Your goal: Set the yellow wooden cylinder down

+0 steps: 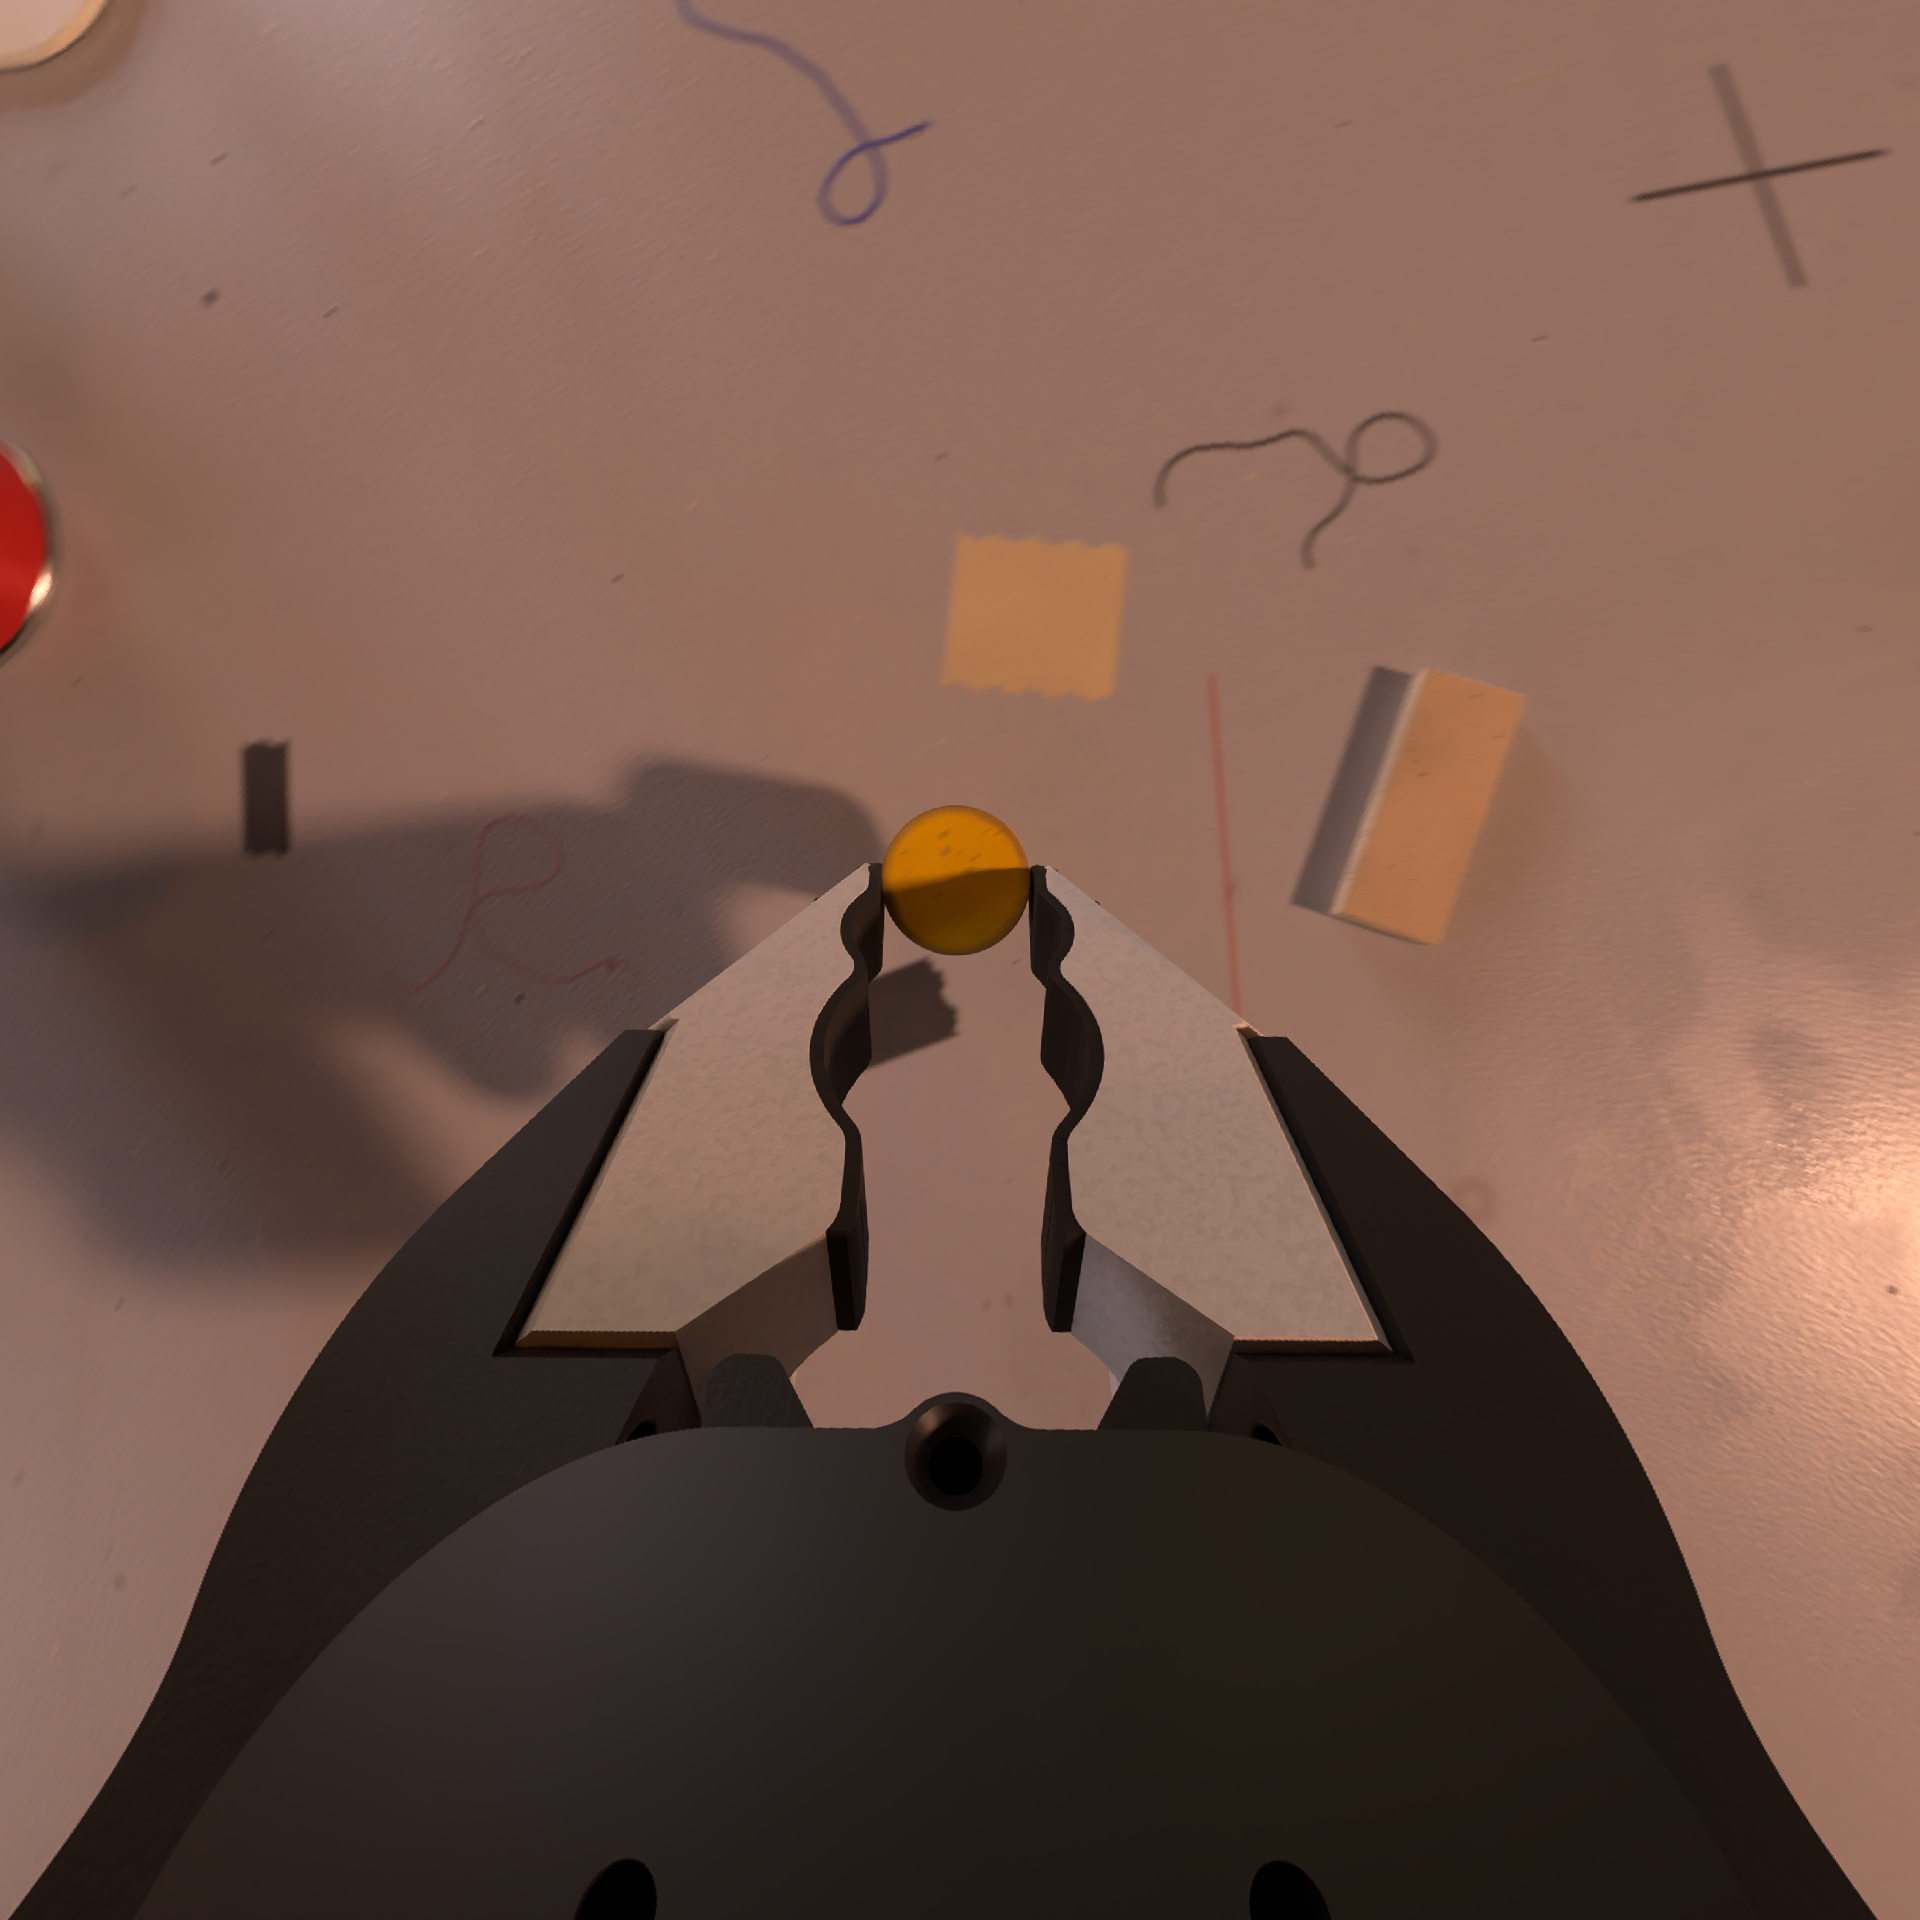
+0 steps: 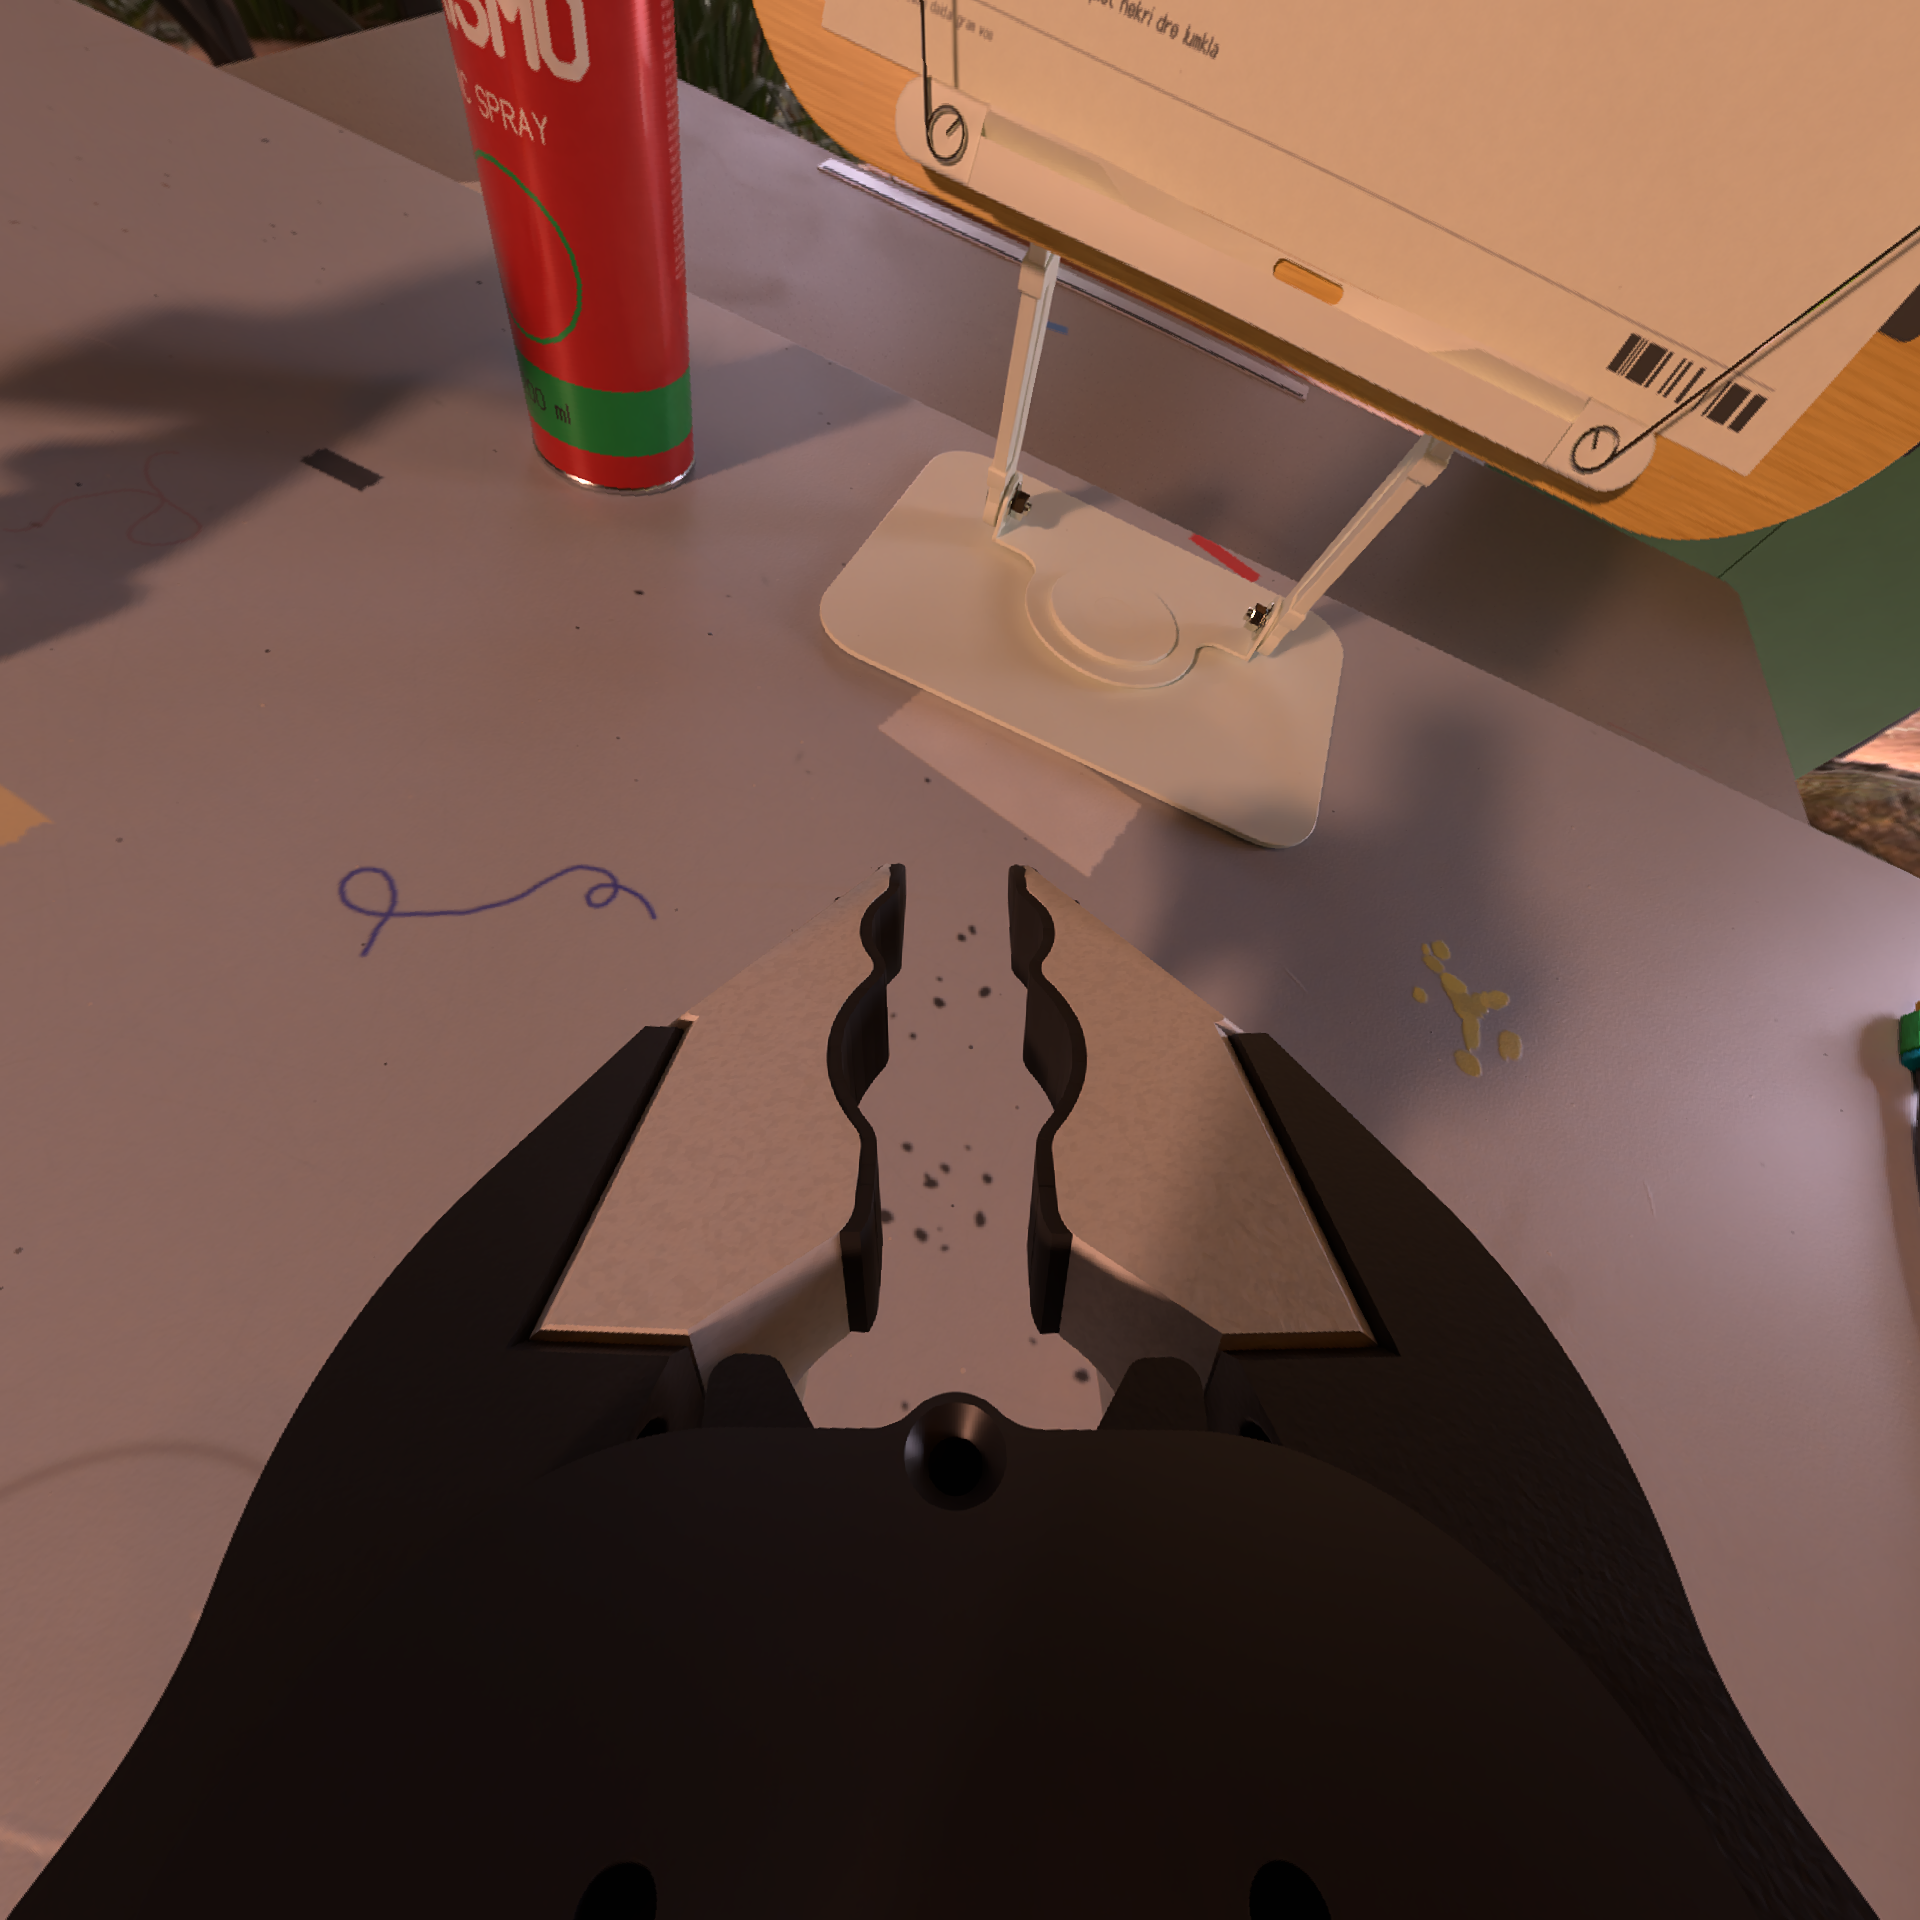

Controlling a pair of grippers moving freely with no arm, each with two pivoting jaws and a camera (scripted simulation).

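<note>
In the left wrist view the yellow wooden cylinder (image 1: 954,879) shows end-on as a round amber disc, pinched between the tips of my left gripper (image 1: 954,883). The gripper points down at the table, and its shadow falls on the surface to the left. Whether the cylinder touches the table I cannot tell. In the right wrist view my right gripper (image 2: 956,883) is empty, its jaws a narrow gap apart, held low over the grey tabletop. The cylinder does not show in that view.
A tan rectangular block (image 1: 1413,805) lies right of the cylinder, a flat tan patch (image 1: 1034,615) beyond it, and a red can's edge (image 1: 16,551) at far left. In the right wrist view stand a red spray can (image 2: 582,239) and a white stand (image 2: 1091,655) holding a wooden board.
</note>
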